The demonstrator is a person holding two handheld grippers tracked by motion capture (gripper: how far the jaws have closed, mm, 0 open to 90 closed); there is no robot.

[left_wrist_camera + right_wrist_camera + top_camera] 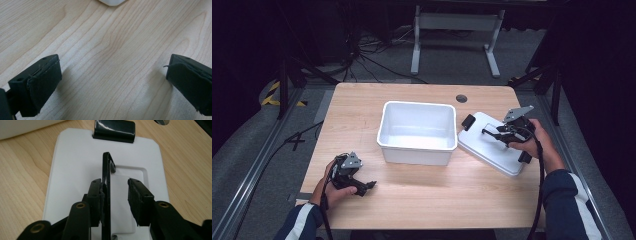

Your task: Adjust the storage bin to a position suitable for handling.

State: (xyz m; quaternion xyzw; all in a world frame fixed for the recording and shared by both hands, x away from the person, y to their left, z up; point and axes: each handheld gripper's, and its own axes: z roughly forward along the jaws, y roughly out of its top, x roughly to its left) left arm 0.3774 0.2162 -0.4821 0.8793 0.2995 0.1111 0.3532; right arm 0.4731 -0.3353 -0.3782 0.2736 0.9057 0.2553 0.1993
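A white lid (484,145) lies flat on the wooden table to the right of an empty white bin (417,156). The lid has a black clip (468,122) at its far end and a thin black handle (107,170) standing upright from its middle. My right gripper (489,133) is low over the lid (75,157) and open, its jaws on either side of the handle. The handle touches the left pad (101,195), and a gap separates it from the other pad. My left gripper (369,186) rests near the table's front left, open and empty above bare wood (112,75).
A corner of the bin (111,2) shows at the top of the left gripper view. A round cable hole (461,98) sits near the table's far edge. Beyond the table a white frame (457,22) stands on the grey floor among cables.
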